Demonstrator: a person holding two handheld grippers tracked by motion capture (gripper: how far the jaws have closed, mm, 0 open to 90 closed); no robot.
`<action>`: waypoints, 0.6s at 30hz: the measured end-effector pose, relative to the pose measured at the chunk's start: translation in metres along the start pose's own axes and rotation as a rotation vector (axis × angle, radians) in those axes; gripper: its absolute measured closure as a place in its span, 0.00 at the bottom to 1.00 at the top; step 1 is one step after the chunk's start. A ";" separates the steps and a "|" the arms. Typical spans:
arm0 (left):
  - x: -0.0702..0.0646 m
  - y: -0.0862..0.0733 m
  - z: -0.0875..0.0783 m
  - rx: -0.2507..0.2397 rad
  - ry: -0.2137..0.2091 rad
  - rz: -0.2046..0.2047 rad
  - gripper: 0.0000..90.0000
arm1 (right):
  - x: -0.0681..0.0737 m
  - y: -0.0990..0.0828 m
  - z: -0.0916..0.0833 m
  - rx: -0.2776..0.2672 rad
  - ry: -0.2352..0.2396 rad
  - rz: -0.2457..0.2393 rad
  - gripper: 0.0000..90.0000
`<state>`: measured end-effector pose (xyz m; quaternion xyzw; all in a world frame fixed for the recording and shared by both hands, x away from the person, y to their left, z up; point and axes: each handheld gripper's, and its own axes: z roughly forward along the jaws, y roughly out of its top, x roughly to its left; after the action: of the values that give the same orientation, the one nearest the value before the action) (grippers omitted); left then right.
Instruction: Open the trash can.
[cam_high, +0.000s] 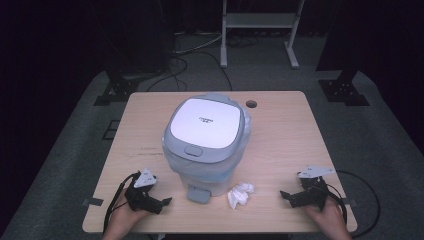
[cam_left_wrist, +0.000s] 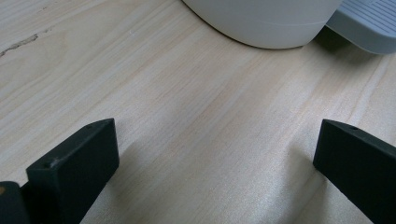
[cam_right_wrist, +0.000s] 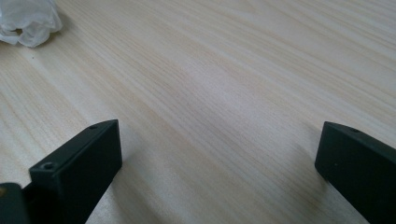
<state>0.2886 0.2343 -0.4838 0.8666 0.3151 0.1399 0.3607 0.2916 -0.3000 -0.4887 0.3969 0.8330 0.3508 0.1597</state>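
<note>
A white and grey pedal bin (cam_high: 207, 137) with a shut lid and a clear liner stands in the middle of the wooden table (cam_high: 285, 130). Its grey foot pedal (cam_high: 198, 194) points toward the near edge. A crumpled white tissue (cam_high: 240, 194) lies just right of the pedal. My left gripper (cam_high: 164, 203) rests open on the table near the front left, its jaws aimed at the bin's base (cam_left_wrist: 266, 23) and pedal (cam_left_wrist: 369, 23). My right gripper (cam_high: 286, 196) rests open at the front right, with the tissue (cam_right_wrist: 28, 21) off to its left. Nothing sits between either pair of jaws.
A round cable hole (cam_high: 251, 104) sits near the table's far edge. Cables trail from both grippers over the near edge. A white metal stand (cam_high: 260, 30) and black stand bases (cam_high: 345, 90) are on the grey carpet beyond the table.
</note>
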 end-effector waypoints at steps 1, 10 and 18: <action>0.000 0.000 0.000 0.000 0.000 0.000 0.00 | 0.000 0.000 0.000 0.000 0.000 0.000 0.00; -0.002 0.000 -0.005 -0.009 0.008 -0.005 0.14 | 0.000 0.000 0.000 0.000 0.000 0.000 0.00; -0.004 0.005 -0.019 -0.059 -0.031 -0.009 0.37 | 0.000 0.000 0.000 0.000 0.000 0.000 0.00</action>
<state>0.2791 0.2389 -0.4672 0.8562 0.3091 0.1339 0.3916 0.2916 -0.3000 -0.4887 0.3969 0.8330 0.3508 0.1596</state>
